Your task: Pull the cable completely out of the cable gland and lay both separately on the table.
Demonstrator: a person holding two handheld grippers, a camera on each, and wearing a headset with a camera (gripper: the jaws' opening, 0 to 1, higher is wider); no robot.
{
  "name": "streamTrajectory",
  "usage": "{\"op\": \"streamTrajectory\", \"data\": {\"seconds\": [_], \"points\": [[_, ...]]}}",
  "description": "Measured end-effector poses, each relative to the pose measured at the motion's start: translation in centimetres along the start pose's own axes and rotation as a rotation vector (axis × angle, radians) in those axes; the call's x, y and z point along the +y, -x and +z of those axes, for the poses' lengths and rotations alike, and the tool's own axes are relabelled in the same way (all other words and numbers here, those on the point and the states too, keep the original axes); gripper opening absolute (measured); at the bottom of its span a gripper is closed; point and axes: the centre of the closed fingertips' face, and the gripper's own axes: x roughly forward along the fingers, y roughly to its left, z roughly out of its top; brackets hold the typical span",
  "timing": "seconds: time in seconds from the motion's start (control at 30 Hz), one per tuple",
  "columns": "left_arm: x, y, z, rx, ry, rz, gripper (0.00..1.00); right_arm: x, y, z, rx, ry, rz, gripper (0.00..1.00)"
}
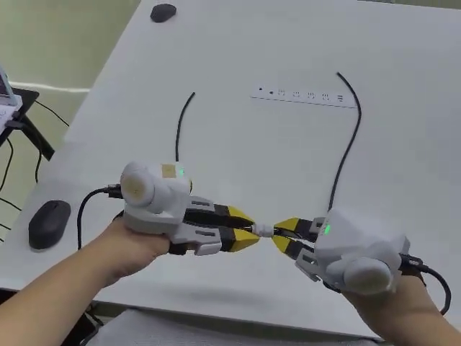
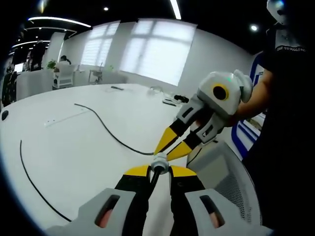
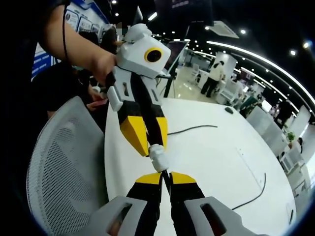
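Your left hand-held gripper (image 1: 252,234) pinches the white cable gland (image 1: 264,231), held above the tabletop's (image 1: 238,50) near edge. Your right hand-held gripper (image 1: 278,235), tip to tip with it, is pressed together on the black cable (image 1: 350,144), which trails away across the tabletop.

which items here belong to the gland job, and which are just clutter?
Job:
cable gland
long black cable
left hand-held gripper
right hand-held gripper

Lying about:
short black cable
power strip
near mouse
far mouse
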Motion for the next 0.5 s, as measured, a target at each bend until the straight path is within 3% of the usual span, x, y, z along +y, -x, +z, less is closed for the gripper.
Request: {"op": "streamTrajectory", "data": {"seconds": [0.5], "points": [[0.41,0.01,0.4,0.001,-0.009,0.012,0.14,-0.73,-0.06,-0.55,0.014,-0.057,0.007,0.0]]}}
